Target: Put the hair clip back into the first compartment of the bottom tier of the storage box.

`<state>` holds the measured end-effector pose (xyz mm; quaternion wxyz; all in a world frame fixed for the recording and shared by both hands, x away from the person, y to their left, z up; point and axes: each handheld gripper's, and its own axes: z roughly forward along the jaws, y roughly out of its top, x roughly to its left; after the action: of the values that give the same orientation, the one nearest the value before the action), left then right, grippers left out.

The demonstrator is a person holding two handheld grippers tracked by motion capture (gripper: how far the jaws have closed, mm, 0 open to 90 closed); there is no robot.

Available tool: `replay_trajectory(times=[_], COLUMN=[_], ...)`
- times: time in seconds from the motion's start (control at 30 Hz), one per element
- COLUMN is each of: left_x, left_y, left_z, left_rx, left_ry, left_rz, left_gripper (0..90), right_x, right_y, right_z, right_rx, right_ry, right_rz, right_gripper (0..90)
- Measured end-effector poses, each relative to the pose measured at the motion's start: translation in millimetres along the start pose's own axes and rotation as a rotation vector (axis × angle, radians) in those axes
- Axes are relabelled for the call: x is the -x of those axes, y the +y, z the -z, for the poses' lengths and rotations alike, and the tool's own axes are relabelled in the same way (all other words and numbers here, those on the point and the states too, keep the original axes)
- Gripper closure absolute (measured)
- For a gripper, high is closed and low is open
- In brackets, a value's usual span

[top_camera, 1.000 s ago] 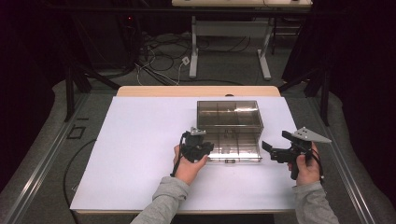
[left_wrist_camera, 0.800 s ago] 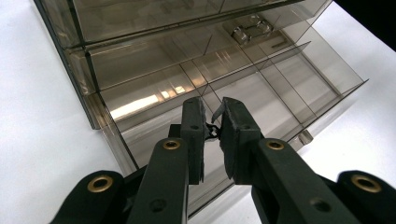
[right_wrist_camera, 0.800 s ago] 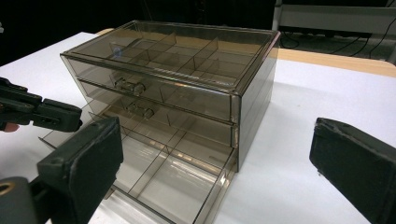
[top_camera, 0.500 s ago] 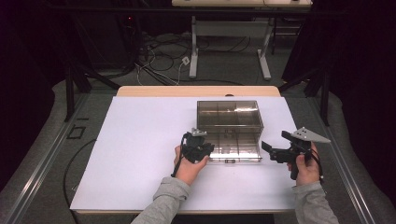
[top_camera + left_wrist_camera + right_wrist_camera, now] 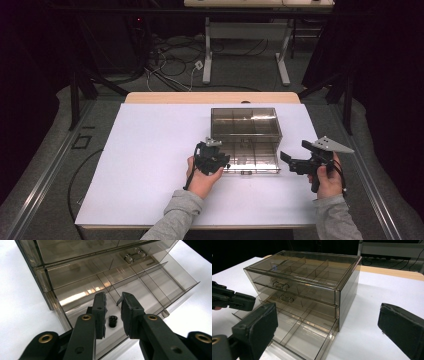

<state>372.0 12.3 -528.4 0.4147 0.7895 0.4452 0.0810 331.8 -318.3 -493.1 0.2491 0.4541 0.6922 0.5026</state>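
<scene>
High view: little changing, bottom drawer out

Left gripper point(image 5: 112, 315) hovering over pulled-out bottom drawer point(image 5: 150, 295), jaws slightly parted, gripping nothing; same spot as a second ago. Small black part point(image 5: 113, 321) lying in drawer's near compartment, seemingly dropped off already. Right gripper point(image 5: 300, 162) waiting at 3 o'clock of drawer box point(image 5: 245, 130), jaws spread wide, empty. Bare white table point(image 5: 150, 150) stretching toward 9 o'clock, leaving room.

One drawer box point(image 5: 245, 130), three drawers, one black cap point(image 5: 113, 321).

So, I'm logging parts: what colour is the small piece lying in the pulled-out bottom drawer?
Black. The small piece shows best in the left gripper view, between the jaws.
</scene>
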Motion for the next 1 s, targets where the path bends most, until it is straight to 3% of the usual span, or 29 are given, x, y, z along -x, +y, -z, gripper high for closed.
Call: replay_trajectory(times=[0.53, 0.63, 1.0], left_x=[11.5, 13.0, 17.4], left_y=[4.8, 4.2, 2.0], left_z=[13.5, 15.0, 22.0], left_rx=[0.036, 0.054, 0.068], left_ry=[-0.044, -0.023, -0.062], left_rz=[-0.055, -0.077, -0.078], left_gripper=[53.3, 50.4, 46.9], right_x=[0.4, 0.5, -0.1], right_y=[0.3, 0.4, 0.4], right_z=[1.1, 1.2, 1.2], right_rx=[-0.008, -0.008, -0.008], right_ry=[0.001, 0.001, -0.003], right_rz=[0.005, 0.006, 0.006], right_gripper=[2.5, 2.5, 2.5])
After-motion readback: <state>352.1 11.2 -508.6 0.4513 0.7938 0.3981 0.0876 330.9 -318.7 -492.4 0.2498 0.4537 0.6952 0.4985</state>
